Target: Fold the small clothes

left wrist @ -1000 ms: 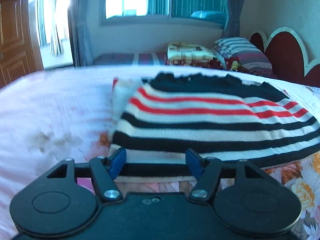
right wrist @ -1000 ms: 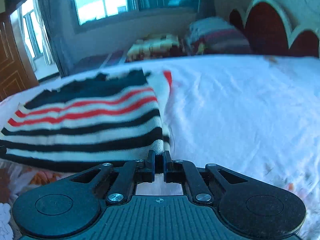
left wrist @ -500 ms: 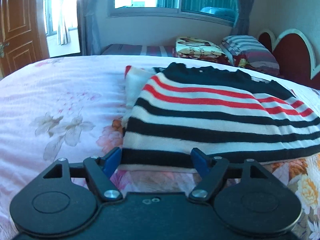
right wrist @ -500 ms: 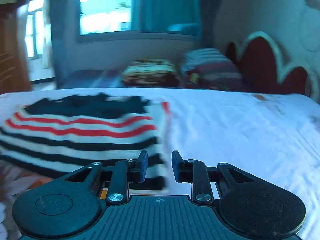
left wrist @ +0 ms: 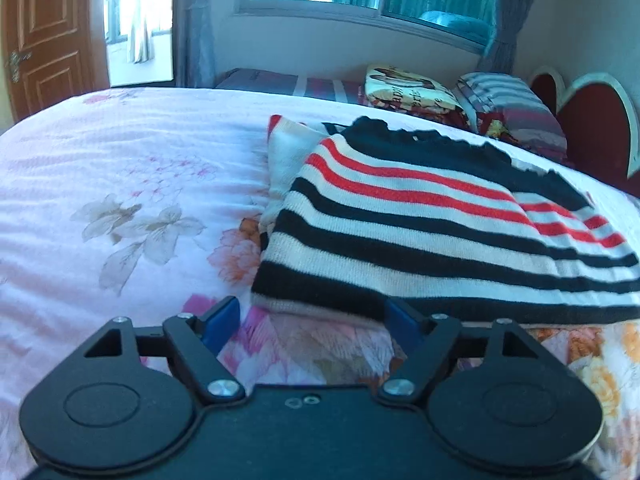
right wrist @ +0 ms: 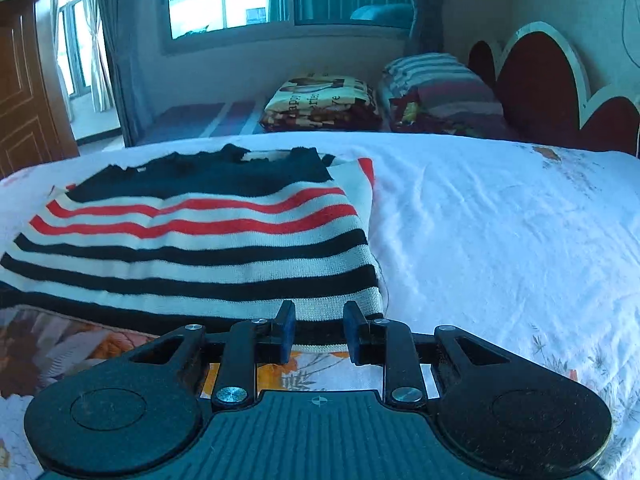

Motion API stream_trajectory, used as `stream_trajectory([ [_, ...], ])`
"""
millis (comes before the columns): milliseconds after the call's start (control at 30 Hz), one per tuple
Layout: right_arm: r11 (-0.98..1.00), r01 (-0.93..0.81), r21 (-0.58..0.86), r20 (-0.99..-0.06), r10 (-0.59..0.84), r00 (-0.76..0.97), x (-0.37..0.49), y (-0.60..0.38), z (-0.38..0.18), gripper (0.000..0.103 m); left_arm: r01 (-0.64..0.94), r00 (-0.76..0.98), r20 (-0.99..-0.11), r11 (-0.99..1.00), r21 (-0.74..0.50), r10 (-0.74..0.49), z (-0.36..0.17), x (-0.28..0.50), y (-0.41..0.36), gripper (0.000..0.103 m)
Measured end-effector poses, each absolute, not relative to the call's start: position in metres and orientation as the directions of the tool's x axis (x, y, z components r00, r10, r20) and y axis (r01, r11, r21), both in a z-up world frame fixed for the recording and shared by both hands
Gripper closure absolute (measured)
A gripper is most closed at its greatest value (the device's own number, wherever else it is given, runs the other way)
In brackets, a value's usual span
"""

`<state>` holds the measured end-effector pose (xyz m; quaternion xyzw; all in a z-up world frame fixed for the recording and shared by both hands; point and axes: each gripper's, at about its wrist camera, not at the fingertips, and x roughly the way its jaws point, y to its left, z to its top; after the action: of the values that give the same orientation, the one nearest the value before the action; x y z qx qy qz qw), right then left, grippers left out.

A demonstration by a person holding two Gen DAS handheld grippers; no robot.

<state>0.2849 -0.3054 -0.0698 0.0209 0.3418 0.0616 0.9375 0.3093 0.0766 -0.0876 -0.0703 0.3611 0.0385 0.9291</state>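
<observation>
A small knit sweater with black, white and red stripes lies folded flat on the floral bedsheet. It also shows in the right wrist view. My left gripper is open and empty, just short of the sweater's near left corner. My right gripper is open and empty, with its fingertips at the sweater's near right corner and the hem edge showing between them. A white sleeve part sticks out at the far side of the fold.
Folded blankets and a striped pillow lie on a second bed behind. A red scalloped headboard stands at the right. A wooden door is at the left. White sheet spreads right of the sweater.
My right gripper was shut on the sweater's hem corner, then opened and let it go. Both grippers have pulled back slightly from the sweater, which now lies still.
</observation>
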Motion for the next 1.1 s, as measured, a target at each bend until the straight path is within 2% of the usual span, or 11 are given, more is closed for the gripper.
stream_trajectory([
  [133, 0.987, -0.113, 0.113, -0.593, 0.158, 0.790, 0.273, -0.306, -0.055, 0.077, -0.129, 0.781, -0.623, 0.966, -0.225, -0.040, -0.075, 0.296, 0.078, 0.033],
  [267, 0.973, -0.119, 0.197, -0.556, 0.211, 0.804, 0.277, -0.308, -0.044, 0.078, -0.168, 0.751, -0.628, 0.861, -0.481, -0.204, -0.096, 0.296, 0.086, 0.040],
  [433, 0.974, -0.126, 0.188, -0.567, 0.212, 0.796, 0.289, -0.305, -0.045, 0.078, -0.209, 0.798, -0.556, 0.756, -0.620, -0.235, -0.111, 0.302, 0.104, 0.040],
  [667, 0.966, -0.115, 0.232, -0.597, 0.235, 0.767, 0.304, -0.304, -0.065, 0.078, -0.244, 0.833, -0.503, 0.664, -0.707, -0.229, -0.124, 0.337, 0.116, 0.042],
  [900, 0.960, -0.124, 0.252, -0.603, 0.257, 0.755, 0.325, -0.298, -0.073, 0.077, -0.257, 0.855, -0.478, 0.632, -0.731, -0.204, -0.128, 0.353, 0.116, 0.042],
  [1000, 0.951, -0.157, 0.267, -0.588, 0.290, 0.755, 0.339, -0.285, -0.069, 0.078, -0.288, 0.855, -0.487, 0.616, -0.733, -0.180, -0.128, 0.359, 0.117, 0.048],
  [1033, 0.948, -0.169, 0.269, -0.584, 0.300, 0.754, 0.343, -0.279, -0.068, 0.078, -0.304, 0.850, -0.498, 0.613, -0.729, -0.171, -0.128, 0.362, 0.117, 0.054],
  [1067, 0.946, -0.181, 0.270, -0.584, 0.310, 0.751, 0.348, -0.274, -0.069, 0.077, -0.322, 0.842, -0.515, 0.617, -0.718, -0.160, -0.127, 0.364, 0.117, 0.069],
  [1100, 0.944, -0.189, 0.269, -0.586, 0.316, 0.746, 0.352, -0.269, -0.070, 0.077, -0.341, 0.832, -0.534, 0.618, -0.708, -0.152, -0.128, 0.366, 0.119, 0.078],
])
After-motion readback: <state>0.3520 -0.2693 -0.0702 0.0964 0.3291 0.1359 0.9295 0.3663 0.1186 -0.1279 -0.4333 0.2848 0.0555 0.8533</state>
